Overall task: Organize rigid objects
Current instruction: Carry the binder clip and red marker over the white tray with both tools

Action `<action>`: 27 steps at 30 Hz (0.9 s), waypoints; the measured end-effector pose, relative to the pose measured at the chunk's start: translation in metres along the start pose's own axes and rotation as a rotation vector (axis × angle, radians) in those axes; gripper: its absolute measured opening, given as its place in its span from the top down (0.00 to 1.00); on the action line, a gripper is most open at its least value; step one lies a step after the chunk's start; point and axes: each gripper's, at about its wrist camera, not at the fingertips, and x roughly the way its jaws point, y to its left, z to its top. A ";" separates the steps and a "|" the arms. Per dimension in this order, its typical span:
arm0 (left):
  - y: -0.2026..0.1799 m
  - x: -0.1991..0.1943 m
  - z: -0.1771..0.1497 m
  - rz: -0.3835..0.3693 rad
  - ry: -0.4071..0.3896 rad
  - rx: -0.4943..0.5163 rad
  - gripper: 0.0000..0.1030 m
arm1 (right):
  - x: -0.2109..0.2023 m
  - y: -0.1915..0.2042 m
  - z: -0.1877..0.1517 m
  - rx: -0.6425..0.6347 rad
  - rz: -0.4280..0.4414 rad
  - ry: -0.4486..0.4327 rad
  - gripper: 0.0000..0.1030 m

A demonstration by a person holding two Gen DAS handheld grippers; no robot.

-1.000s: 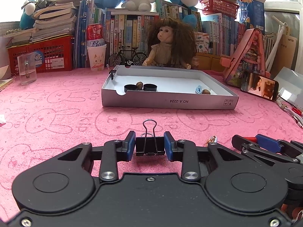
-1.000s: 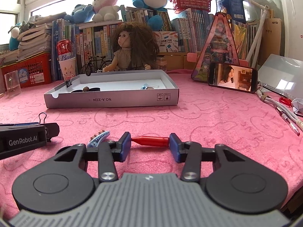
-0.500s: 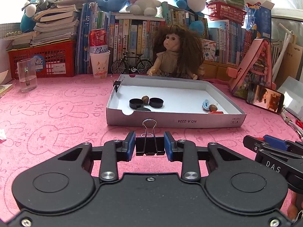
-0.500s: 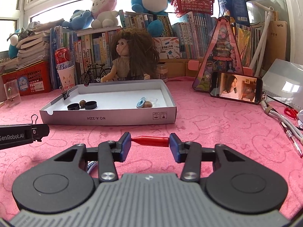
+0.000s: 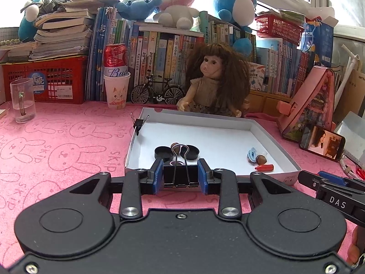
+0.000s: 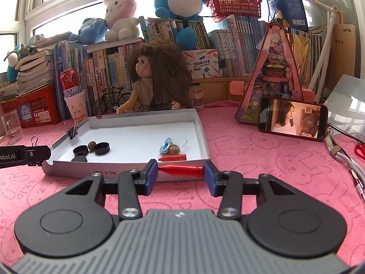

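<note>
Both loaded, both short of the box.

Left gripper (image 5: 180, 178) clamped narrow on black binder clip (image 5: 180, 178), pads on the clip's two sides, wire handles standing up and slightly forward. Right gripper (image 6: 181, 174) set a bit wider, clamped endwise on red cap (image 6: 181, 169): pointed tip against the left pad, blunt end against the right pad. Long axis of the cap runs crosswise, parallel to the near wall of the white box (image 6: 127, 171).

Key relation: box lies dead ahead of both grippers and lower, near wall just beyond the fingertips in both wrist views. Neither payload reads as over the floor of the box yet. Left gripper lined up with the near-left part, over the black round caps (image 5: 164, 152) and the nut between them. Right gripper lined up with the near-right part, straight in front of the second red cap (image 6: 172, 158), the brown nut (image 6: 173, 148) and the blue clip (image 6: 164, 146).

Distance to the wall looks about equal for both; can't call one nearer. Left gripper (image 6: 22, 155) shows at the left edge of the right wrist view, beside the box's near-left corner.

Judgement: transport step, drop not yet done. Next needs forward travel to clear the near wall, then release. Risk on the right: cap held crosswise may roll on release. Another binder clip (image 5: 138, 123) already clipped on the left wall, well clear.
</note>
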 end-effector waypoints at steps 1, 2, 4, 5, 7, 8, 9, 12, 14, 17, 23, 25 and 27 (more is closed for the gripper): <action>0.000 0.003 0.002 0.001 0.002 -0.003 0.70 | 0.002 -0.002 0.002 0.007 0.008 -0.004 0.52; 0.001 0.006 0.005 0.000 0.004 -0.005 0.70 | 0.004 -0.004 0.004 0.014 0.017 -0.007 0.52; 0.004 0.014 0.010 -0.010 0.012 -0.009 0.70 | 0.009 -0.006 0.007 0.016 0.019 -0.009 0.52; 0.005 0.018 0.012 -0.013 0.017 -0.010 0.70 | 0.012 -0.006 0.009 0.014 0.027 -0.010 0.52; 0.008 0.028 0.019 -0.014 0.029 -0.011 0.70 | 0.018 -0.008 0.013 0.019 0.040 -0.005 0.52; 0.009 0.033 0.022 -0.014 0.033 -0.012 0.70 | 0.022 -0.008 0.015 0.023 0.042 0.000 0.52; 0.010 0.038 0.025 -0.009 0.033 -0.016 0.70 | 0.026 -0.009 0.017 0.025 0.044 0.004 0.52; 0.011 0.053 0.033 0.014 0.029 -0.011 0.70 | 0.038 -0.008 0.021 0.026 0.046 0.012 0.52; 0.012 0.063 0.037 0.024 0.033 -0.012 0.70 | 0.048 -0.008 0.024 0.030 0.058 0.022 0.52; 0.012 0.079 0.043 0.028 0.049 -0.014 0.70 | 0.064 -0.007 0.031 0.040 0.069 0.053 0.52; 0.014 0.115 0.056 0.031 0.133 -0.014 0.70 | 0.109 -0.014 0.056 0.093 0.110 0.109 0.52; 0.015 0.125 0.060 0.044 0.161 -0.015 0.70 | 0.122 -0.017 0.065 0.092 0.096 0.112 0.52; 0.017 0.133 0.064 0.049 0.181 -0.017 0.70 | 0.132 -0.021 0.071 0.094 0.083 0.122 0.52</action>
